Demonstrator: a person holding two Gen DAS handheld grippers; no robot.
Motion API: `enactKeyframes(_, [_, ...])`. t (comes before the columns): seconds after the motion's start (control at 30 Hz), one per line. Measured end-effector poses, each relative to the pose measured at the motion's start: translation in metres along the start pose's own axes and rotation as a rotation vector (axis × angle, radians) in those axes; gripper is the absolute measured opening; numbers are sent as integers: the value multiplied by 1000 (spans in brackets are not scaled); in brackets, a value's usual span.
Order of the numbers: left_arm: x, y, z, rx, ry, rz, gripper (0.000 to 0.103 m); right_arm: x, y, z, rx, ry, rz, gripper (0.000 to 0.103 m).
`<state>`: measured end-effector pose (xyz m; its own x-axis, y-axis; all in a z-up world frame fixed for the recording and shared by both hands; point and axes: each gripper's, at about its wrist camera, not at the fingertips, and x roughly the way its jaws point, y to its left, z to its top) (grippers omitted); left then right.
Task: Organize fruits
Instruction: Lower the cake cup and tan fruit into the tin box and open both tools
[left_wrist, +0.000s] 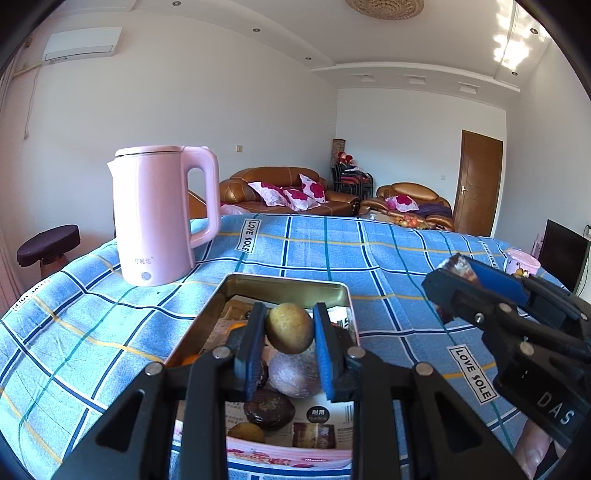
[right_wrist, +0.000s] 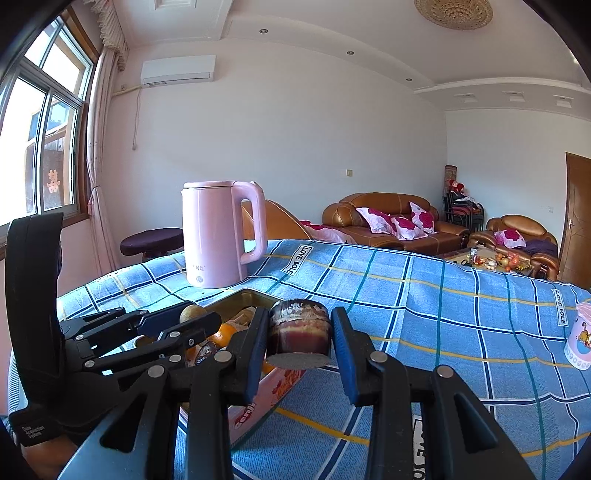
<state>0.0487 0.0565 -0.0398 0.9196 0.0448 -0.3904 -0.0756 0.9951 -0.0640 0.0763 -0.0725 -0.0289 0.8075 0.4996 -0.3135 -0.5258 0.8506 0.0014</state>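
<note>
One kiwi (left_wrist: 289, 328), long axis tilted.

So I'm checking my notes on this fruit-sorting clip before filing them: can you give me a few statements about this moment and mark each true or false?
1. The left gripper grips a brownish round fruit above the open tin. True.
2. The right gripper is empty. False: it is closed on a dark reddish-brown cylindrical piece.
3. The pink kettle lies on its side. False: it stands upright on the blue checked cloth.
4. The tin already holds several items, including an orange one. True.
5. The kettle stands inside the tin. False: it stands on the cloth beyond it.
</note>
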Motion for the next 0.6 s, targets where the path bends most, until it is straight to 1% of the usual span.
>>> enactKeyframes(0.2, [-1, 12, 1, -5, 4, 35, 27, 7, 10, 1, -6, 6, 25, 37])
enactKeyframes(0.3, [0, 18, 0, -7, 20, 54, 27, 11, 15, 2, -6, 13, 40, 37])
enactKeyframes(0.6, [2, 36, -2, -28, 45, 82, 27, 24, 31, 4, -25, 32, 65, 37])
